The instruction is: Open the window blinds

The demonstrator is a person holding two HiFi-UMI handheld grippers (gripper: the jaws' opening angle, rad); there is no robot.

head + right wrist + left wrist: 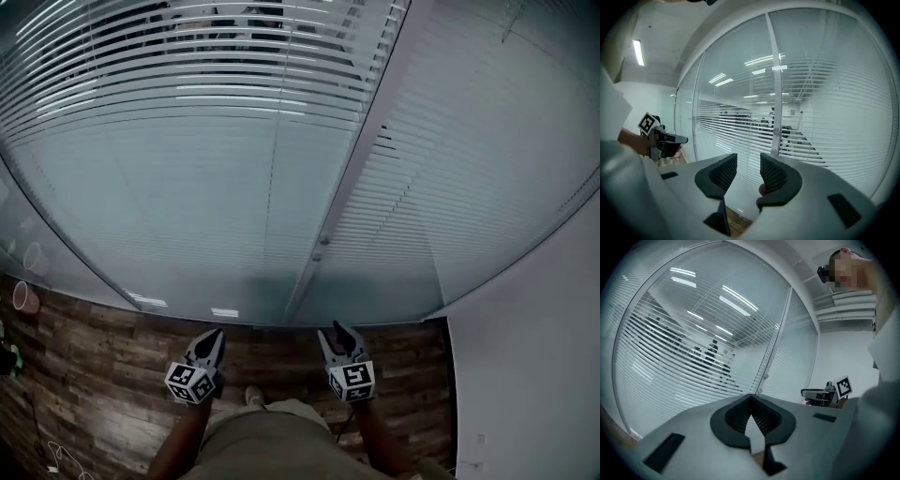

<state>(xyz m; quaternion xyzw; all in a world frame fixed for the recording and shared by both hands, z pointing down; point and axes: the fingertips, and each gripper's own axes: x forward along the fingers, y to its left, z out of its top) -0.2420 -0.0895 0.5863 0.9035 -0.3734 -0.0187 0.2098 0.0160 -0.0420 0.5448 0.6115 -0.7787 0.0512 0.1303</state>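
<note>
- The white horizontal slatted blinds [225,122] fill both panes of the glass wall in front of you, from near the wood-plank floor [112,375] upward. They appear to sit behind the glass.
- Judge the slats as thin, light and easily bent. If they are behind the glass, you cannot grip them directly.
- In the left pane the upper slats are tilted with dark gaps between them. The lower slats and the right pane look closed.
- The likely place to take hold is the small round knob [323,242] on the white vertical frame post [356,169] between the panes, with a second knob just below it. It is small and probably smooth, so pinch it squarely or it may slip.
- Your left gripper [751,396] has its jaws closed tip to tip with nothing between them.
- Your right gripper [748,160] has its jaws apart and empty. It points towards the post, well short of it.
- The only container is a small pinkish round pot [26,298] on the floor at the far left by the glass. Its contents cannot be made out.
</note>
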